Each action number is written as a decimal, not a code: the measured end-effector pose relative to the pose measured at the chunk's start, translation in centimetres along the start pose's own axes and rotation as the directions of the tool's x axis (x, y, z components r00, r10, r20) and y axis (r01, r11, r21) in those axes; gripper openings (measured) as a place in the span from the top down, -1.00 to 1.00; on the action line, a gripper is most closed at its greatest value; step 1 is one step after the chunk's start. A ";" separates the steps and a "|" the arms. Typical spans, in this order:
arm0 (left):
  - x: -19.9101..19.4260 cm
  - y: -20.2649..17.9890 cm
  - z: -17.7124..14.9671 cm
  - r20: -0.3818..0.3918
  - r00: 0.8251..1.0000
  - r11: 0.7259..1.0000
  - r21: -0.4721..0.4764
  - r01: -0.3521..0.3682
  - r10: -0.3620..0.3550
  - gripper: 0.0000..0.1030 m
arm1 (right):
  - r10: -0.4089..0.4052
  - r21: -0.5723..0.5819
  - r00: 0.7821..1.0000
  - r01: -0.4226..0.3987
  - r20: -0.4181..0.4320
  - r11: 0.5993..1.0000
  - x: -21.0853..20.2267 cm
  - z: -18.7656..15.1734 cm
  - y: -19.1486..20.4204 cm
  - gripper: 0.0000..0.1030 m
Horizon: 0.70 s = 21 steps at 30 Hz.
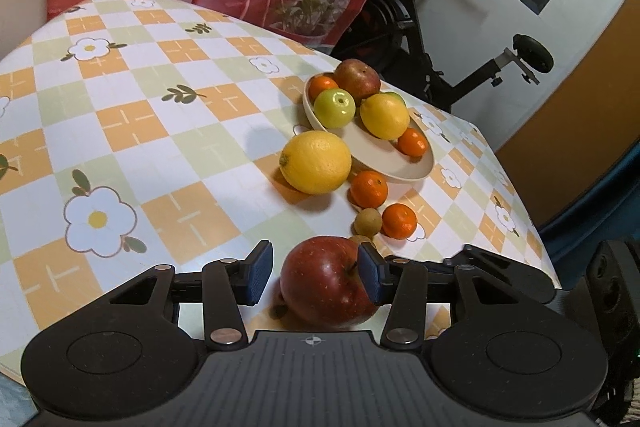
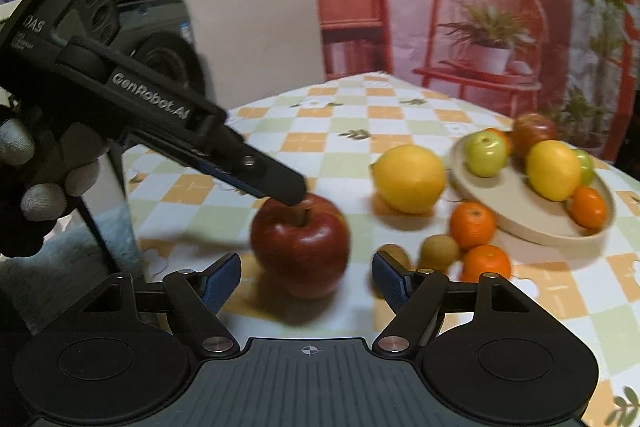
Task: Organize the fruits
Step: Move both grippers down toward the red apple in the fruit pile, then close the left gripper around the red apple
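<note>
The big glossy red apple (image 1: 326,283) sits on the checked, flower-print tabletop (image 1: 160,131) near its front edge. The left tongs (image 1: 316,277) straddle it, spread: one blue pad (image 1: 370,277) lies against the apple's side, the other pad stands clear. Seen from the right wrist, a left fingertip rests at the apple's stem hollow, with a gloved hand (image 2: 36,187) on the handle. The right tongs (image 2: 306,283) are spread wide and empty, the apple just ahead between them. Nearer the far right edge stands a beige oval plate (image 1: 404,169) of fruit, with a large yellow lemon (image 1: 316,163) touching its rim.
</note>
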State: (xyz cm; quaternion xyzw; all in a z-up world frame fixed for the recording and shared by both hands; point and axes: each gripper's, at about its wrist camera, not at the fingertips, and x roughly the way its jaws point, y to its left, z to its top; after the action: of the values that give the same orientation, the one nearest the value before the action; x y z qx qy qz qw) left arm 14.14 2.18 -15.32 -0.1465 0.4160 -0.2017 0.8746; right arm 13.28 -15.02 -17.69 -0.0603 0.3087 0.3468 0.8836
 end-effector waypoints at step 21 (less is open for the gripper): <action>0.6 0.5 -0.3 -0.017 0.999 0.999 -0.039 0.033 -0.034 0.20 | 0.030 0.042 0.999 -0.029 -0.025 0.999 1.8 0.1 -0.5 -0.21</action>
State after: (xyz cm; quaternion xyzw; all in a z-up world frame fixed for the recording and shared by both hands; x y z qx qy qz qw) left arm 14.40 2.25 -16.11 -0.1686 0.4252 -0.2095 0.8642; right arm 14.70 -14.30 -18.71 -0.0417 0.3278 0.3523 0.8756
